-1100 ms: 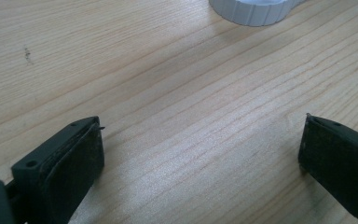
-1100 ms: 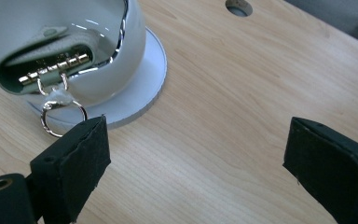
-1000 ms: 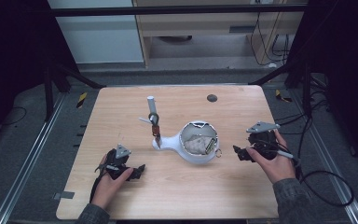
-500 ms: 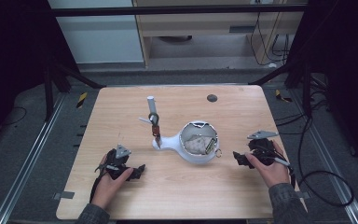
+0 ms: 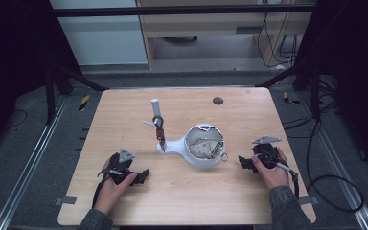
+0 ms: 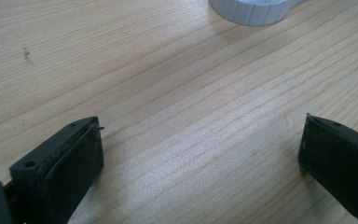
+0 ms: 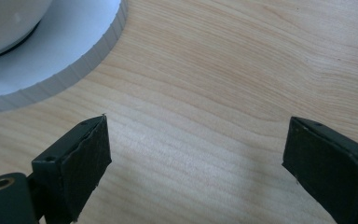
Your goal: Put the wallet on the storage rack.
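Two claws lay low on a wooden table (image 5: pixel 182 201), w/ a white holder between them.
Left claw (image 5: pixel 143 175) and right claw (image 5: pixel 243 162) were both spread wide, gripping nothing. White holder (image 5: pixel 199 148) sat mid-table, nearer the right claw, touching neither; a clipped stick (image 5: pixel 159 128) stood at its left.

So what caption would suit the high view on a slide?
Two hands rest open grippers, left and right, on a wooden table beside a white bowl-shaped stand.
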A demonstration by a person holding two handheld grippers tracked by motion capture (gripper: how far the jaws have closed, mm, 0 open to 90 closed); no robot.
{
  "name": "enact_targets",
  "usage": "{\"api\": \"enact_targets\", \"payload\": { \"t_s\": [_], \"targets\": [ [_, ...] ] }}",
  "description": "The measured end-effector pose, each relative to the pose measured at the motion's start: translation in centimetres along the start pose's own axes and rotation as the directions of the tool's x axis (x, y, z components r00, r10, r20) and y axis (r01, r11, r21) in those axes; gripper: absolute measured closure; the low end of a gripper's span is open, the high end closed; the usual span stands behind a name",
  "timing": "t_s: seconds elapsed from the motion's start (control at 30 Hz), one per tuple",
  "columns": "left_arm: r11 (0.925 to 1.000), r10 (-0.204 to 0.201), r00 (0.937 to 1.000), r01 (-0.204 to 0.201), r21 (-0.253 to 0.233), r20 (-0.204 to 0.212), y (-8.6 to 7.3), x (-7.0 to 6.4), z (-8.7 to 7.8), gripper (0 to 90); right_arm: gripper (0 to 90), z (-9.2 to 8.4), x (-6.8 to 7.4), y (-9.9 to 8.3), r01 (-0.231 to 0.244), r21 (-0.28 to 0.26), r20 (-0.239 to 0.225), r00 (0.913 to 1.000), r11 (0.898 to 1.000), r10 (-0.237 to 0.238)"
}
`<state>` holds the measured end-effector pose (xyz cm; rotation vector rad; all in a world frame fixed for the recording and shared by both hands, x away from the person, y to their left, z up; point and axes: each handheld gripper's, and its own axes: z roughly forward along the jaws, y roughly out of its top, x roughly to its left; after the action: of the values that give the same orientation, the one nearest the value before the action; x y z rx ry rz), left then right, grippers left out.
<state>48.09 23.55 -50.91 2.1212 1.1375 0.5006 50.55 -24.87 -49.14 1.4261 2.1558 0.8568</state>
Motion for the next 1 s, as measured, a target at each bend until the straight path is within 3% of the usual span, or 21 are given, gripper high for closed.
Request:
{"api": "enact_targets", "payload": {
  "t_s": [0.13,0.67,1.0],
  "targets": [
    [1.0000,0.000,1.0000,0.000,0.000,0.000,0.0,0.0,0.0,0.0,7.1,0.6,0.0,-0.1,-0.012,-0.007,0.022,0.9997,1.000,0.012],
    [1.0000,0.000,1.0000,0.000,0.000,0.000,0.0,0.0,0.0,0.0,6.7,1.7,0.2,-0.4,-0.034,-0.019,-0.005,0.9994,0.999,0.034],
    [1.0000,0.000,1.0000,0.000,0.000,0.000,0.0,0.0,0.0,0.0,2.6,2.0,0.8,-0.6,-0.030,-0.032,0.008,0.9995,0.999,0.030]
  ]
}}
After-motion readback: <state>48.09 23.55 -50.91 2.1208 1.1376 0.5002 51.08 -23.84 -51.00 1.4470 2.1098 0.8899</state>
